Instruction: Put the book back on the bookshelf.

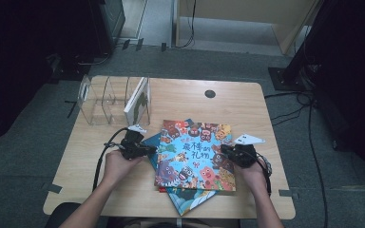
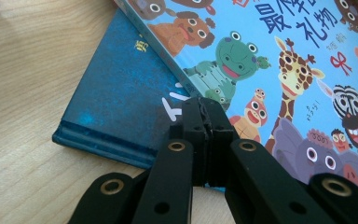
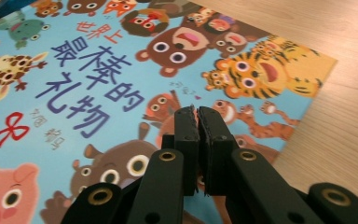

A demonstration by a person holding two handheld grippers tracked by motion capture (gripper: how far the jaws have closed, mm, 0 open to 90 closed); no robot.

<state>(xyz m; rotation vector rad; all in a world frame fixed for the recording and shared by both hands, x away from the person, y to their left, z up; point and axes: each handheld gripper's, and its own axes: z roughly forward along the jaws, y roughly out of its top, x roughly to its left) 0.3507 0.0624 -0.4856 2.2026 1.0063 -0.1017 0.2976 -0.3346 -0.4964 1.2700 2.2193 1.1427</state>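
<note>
Both grippers pinched together at opposite edges of the top book, nothing visibly caught between the pads.

Left gripper (image 2: pixel 204 103) closed at the colourful animal-cover picture book (image 1: pixel 197 154), lying on a dark blue hardcover book (image 2: pixel 121 98) on the wooden table (image 1: pixel 247 102); right gripper (image 3: pixel 198 112) closed over its right side. Risk: empty pinch, cover slides off the stack if pushed.

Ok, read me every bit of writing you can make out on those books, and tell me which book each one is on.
"世界上" in small red letters, top of the animal picture book.
"最棒的礼物" in big purple letters, same cover, its title.
Small grey lines under the title: too small to read.
One small yellow character and part of a white letter on the dark blue book underneath: cut off, unreadable.
Book standing in the clear rack: nothing legible.
</note>
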